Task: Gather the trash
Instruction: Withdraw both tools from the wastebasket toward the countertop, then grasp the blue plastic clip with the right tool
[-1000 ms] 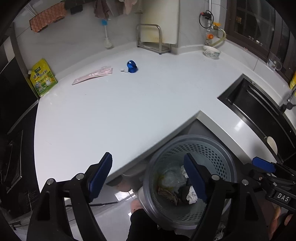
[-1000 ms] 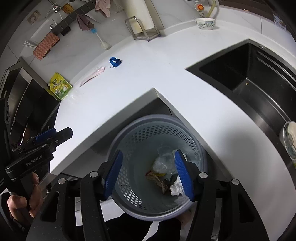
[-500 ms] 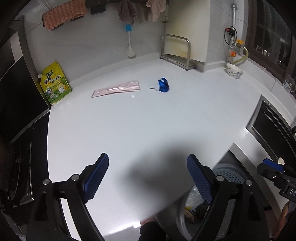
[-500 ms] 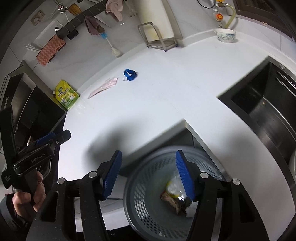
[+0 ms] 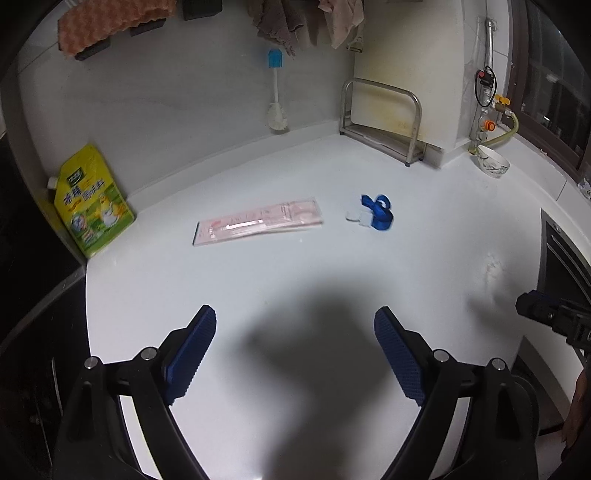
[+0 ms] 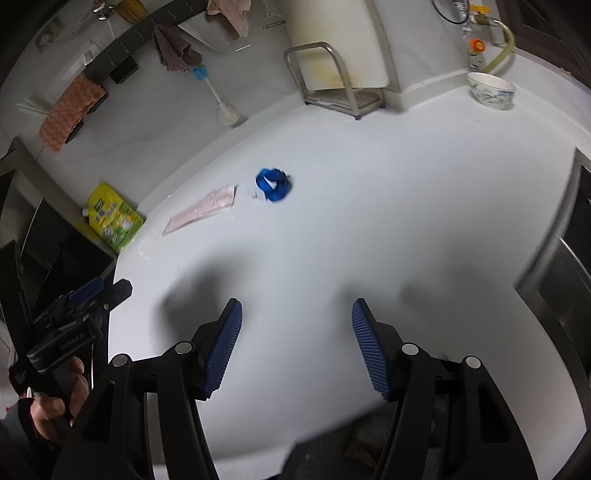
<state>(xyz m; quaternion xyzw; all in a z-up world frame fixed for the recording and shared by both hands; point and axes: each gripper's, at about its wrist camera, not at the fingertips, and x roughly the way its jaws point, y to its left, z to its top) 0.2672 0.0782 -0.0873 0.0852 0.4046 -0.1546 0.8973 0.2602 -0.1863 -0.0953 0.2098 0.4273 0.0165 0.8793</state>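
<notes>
1. L gripper (image 5: 295, 332): fingers spread wide, nothing between them, above bare white table (image 5: 424, 258); dark shadow on the surface below.
2. R gripper (image 6: 297, 325): fingers wide apart, empty, also above the table. Its tip shows at the right edge of the left wrist view.
3. Person's hand (image 6: 55, 402) grips the L gripper handle at the lower left of the right wrist view.
4. Trash item A: pink flat wrapper (image 5: 258, 223), lying flat on the table, far side from both grippers, approx. centre-left. Well apart from both sets of fingers.
5. Trash item B: blue crumpled scrap (image 5: 376, 212) w/ a small white piece touching its left side; just right of the wrapper, not touching it.
6. Yellow-green refill pouch (image 5: 92, 199) stands leaning at the table's left end, next to the wall.
7. White dish brush (image 5: 275, 110) w/ blue handle end leans upright on the back wall.
8. Metal rack (image 5: 384, 122) in the back corner, holding a pale board.
9. Patterned bowl (image 5: 493, 162) at back right, below the pipe fittings.
10. Cloths (image 5: 288, 18) hang from a rail above; orange rag (image 5: 110, 26) at left.
11. Black sink (image 6: 569, 266): edge only, at right.
</notes>
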